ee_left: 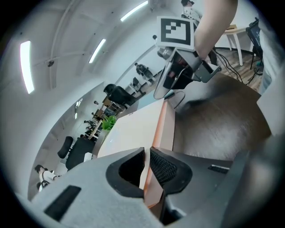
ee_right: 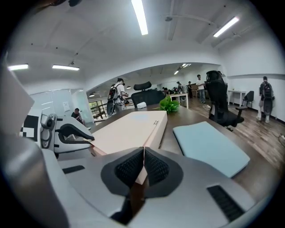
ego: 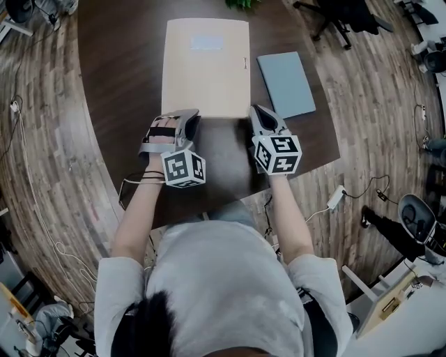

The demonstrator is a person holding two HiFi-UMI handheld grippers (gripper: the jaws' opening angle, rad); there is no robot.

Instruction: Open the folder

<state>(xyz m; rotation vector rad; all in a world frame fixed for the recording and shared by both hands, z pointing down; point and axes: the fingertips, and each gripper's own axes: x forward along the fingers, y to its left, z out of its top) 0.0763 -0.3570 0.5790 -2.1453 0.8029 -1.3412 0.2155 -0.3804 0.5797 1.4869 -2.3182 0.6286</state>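
Clamped on the near end of the tan box folder [ego: 205,66], one pair of jaws at each near corner. On the right gripper [ee_right: 143,162]: squeezed all the way together on the near right corner of the top cover, with just a thin bit of card between the pads. On the left gripper [ee_left: 147,158]: nearly together, only a thin slit left, biting the near left edge of the same cover.

Lying flat on the dark round table [ego: 118,84], long side pointing away, right in front of the person. Just beside it on the right, not touching: a flat blue-grey pad [ego: 286,84]. At the far edge: a bit of green plant [ego: 240,3].

Looks stiff, like thick card, so probably won't flop or bend much. Looks light too, and likely smooth, so could slip out of a weak pinch. Best to hold only the top cover at the two near corners, not the bottom part. Should lift like a lid. Can't tell where the hinge sits. Not open yet: flat and shut.
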